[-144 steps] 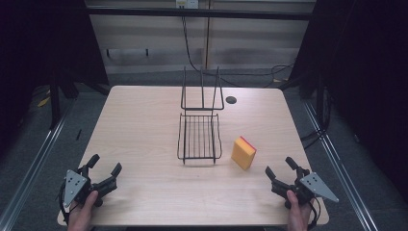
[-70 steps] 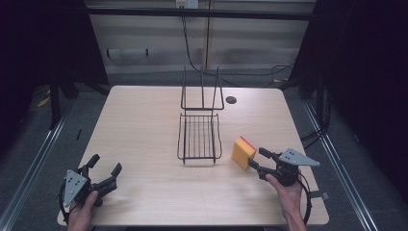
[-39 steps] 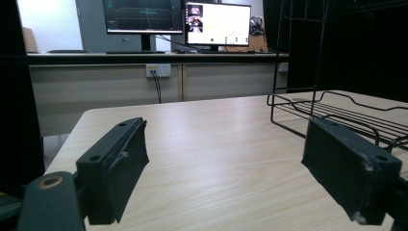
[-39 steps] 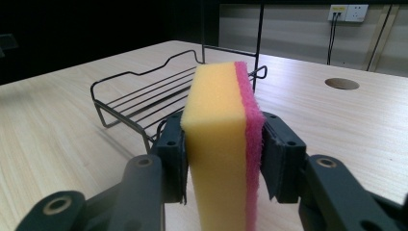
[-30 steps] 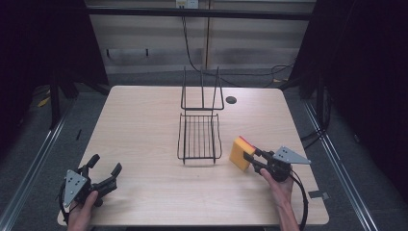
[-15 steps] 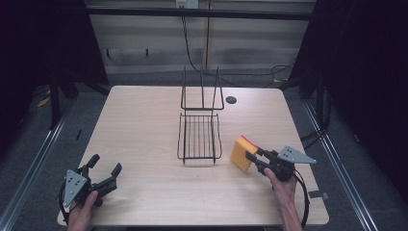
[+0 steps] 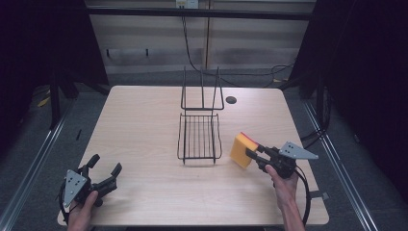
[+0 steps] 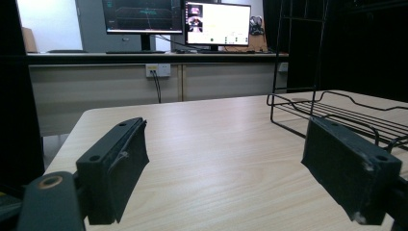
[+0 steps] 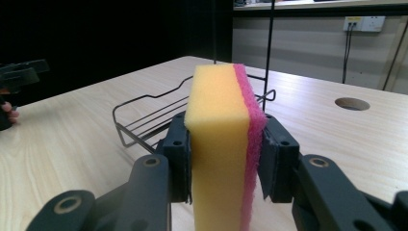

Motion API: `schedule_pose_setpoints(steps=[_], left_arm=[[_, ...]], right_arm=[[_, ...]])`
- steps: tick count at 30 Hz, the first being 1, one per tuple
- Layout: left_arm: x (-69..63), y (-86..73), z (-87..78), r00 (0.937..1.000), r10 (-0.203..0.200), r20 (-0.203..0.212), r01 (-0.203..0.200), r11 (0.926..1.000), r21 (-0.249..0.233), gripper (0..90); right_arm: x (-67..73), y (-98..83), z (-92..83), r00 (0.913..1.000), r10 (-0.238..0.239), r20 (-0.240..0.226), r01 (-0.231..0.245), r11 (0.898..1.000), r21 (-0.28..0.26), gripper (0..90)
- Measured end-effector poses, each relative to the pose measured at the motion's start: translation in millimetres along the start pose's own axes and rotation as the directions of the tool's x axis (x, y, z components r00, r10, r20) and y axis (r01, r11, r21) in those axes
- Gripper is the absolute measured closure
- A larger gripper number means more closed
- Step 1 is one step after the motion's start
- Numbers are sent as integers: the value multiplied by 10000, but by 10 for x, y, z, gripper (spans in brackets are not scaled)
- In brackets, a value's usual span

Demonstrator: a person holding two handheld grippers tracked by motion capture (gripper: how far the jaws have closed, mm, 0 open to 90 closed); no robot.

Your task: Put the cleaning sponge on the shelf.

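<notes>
- The table (image 7: 144, 125) under both my claws is a broad slab of pale wood-grain board with rounded corners and a smooth, slightly shiny top; a small round hole (image 7: 231, 100) sits in it well beyond my right claw.
- The rack (image 7: 199, 139) is thin black wire: a flat grid tray lying on the table with a tall upright frame at its far end. It lies just past my right claw, on the side toward my left one, and the sponge's far edge comes close to its rim; I cannot tell whether they touch.
- The sponge (image 9: 221, 144) is right between the jaws of my right claw (image 7: 251, 155), standing on edge and clamped across its thickness. From the high view it sits at the tip of that claw, near the rack's right side.
- It is a rectangular block, mostly soft yellow foam with a fine porous face, backed by a thinner pink scouring layer that looks rougher and fibrous. In the right gripper view the yellow side presses one pad and the pink side the other.
- My left claw (image 7: 103, 169) rests low at the table's near left corner, well apart from the sponge and the rack, its jaws spread wide with nothing between them; the pads (image 8: 120, 163) are flat, matte black and scuffed.
</notes>
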State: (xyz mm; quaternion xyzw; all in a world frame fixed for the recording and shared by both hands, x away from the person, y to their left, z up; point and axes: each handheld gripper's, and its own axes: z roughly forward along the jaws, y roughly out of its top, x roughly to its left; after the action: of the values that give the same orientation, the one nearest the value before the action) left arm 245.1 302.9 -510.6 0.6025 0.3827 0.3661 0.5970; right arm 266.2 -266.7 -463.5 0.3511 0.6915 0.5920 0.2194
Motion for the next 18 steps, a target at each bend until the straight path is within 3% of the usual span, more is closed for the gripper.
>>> schedule_pose_setpoints(steps=[6, 13, 18], left_arm=[[1, 0, 0, 10000, 12, -5, -12, 10000, -4, 156], [0, 0, 0, 10000, 3, 1, -3, 10000, -1, 156], [0, 0, 0, 10000, -1, 0, 1, 10000, -2, 155]], right_arm=[[34, 86, 16, 9991, -270, -335, 275, 9995, 140, 614], [50, 172, 21, 9987, -228, -450, 230, 9997, 34, 614], [79, 226, 47, 9961, -221, -856, 218, 9998, -41, 614]])
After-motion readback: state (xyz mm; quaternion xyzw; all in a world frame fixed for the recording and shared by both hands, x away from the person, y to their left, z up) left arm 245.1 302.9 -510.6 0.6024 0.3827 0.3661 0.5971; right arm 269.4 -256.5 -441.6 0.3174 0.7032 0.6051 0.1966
